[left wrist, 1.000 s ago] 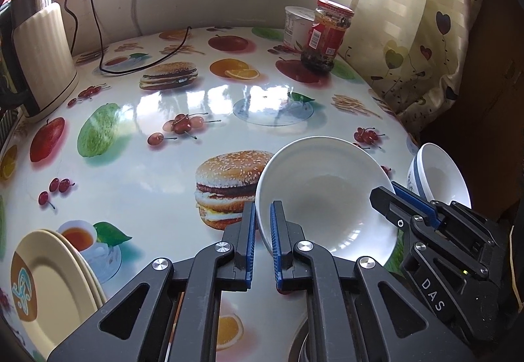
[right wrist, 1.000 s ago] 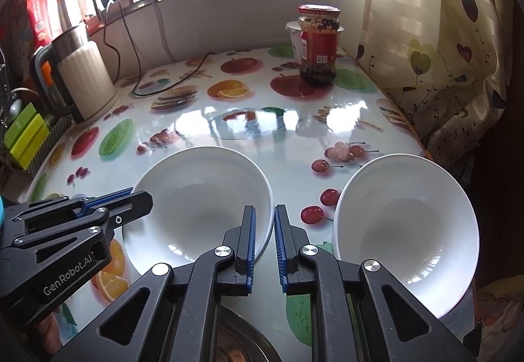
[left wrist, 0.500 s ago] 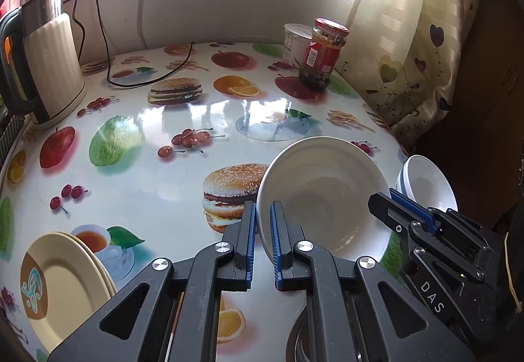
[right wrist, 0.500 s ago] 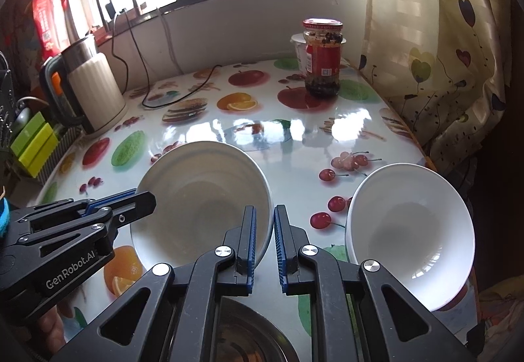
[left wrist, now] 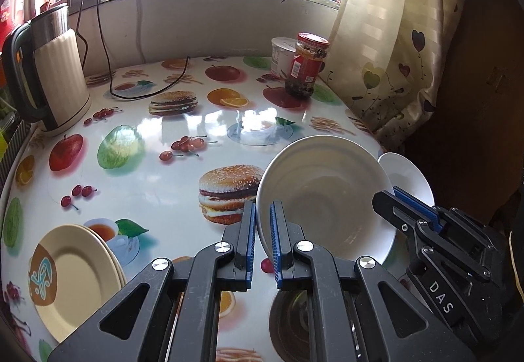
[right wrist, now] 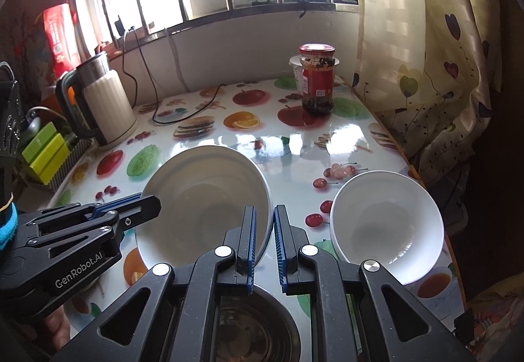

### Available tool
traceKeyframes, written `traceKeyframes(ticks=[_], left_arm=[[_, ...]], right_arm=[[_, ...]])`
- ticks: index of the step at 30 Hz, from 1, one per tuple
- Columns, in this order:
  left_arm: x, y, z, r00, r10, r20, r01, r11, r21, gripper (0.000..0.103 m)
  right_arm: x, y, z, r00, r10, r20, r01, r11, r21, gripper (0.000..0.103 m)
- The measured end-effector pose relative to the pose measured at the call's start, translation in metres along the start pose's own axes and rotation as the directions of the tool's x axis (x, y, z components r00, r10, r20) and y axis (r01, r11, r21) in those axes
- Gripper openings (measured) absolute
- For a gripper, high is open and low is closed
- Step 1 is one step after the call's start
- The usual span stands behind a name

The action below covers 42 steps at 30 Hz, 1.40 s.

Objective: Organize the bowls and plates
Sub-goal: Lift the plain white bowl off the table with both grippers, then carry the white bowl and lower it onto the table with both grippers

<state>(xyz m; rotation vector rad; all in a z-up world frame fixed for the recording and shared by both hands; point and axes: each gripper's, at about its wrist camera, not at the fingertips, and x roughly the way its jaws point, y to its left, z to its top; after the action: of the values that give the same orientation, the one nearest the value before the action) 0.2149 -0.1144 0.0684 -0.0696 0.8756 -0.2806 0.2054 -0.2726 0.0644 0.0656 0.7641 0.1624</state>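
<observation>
My left gripper (left wrist: 262,224) and right gripper (right wrist: 262,227) clamp opposite rims of the large white bowl (right wrist: 203,198), lower centre; the steel bowl (right wrist: 252,326) sits directly beneath.

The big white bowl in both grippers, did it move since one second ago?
Yes. The big white bowl has risen: in the right wrist view the table and the small bowl beside it look farther below than before.
</observation>
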Motion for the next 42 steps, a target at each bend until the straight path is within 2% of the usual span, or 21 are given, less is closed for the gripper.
traceKeyframes(ticks=[7,19,31,37,42], left_arm=[[-0.017,-0.007,-0.012,1.0,-0.017,0.014,0.016,1.0,0.014,0.009],[-0.025,-0.016,-0.043,0.999,-0.034,-0.022,0.035,0.999,0.03,0.009],[-0.012,-0.02,-0.064,0.995,-0.052,-0.09,0.055,0.998,0.037,0.009],[-0.013,-0.031,-0.069,0.996,-0.039,-0.082,0.046,0.996,0.08,0.009],[-0.011,-0.029,-0.069,0.995,-0.046,-0.094,0.053,0.996,0.07,0.009]], right_arm=[[-0.023,0.004,-0.011,1.0,-0.011,0.019,0.011,1.0,0.0,0.012],[-0.05,0.006,-0.041,0.999,-0.028,0.019,0.027,0.999,0.032,0.012],[-0.051,-0.001,-0.068,0.999,-0.037,-0.022,0.038,0.997,0.061,0.012],[-0.05,0.003,-0.075,0.999,-0.02,-0.027,0.022,0.999,0.047,0.009],[-0.046,0.006,-0.079,0.999,-0.004,-0.036,0.006,0.999,0.045,0.009]])
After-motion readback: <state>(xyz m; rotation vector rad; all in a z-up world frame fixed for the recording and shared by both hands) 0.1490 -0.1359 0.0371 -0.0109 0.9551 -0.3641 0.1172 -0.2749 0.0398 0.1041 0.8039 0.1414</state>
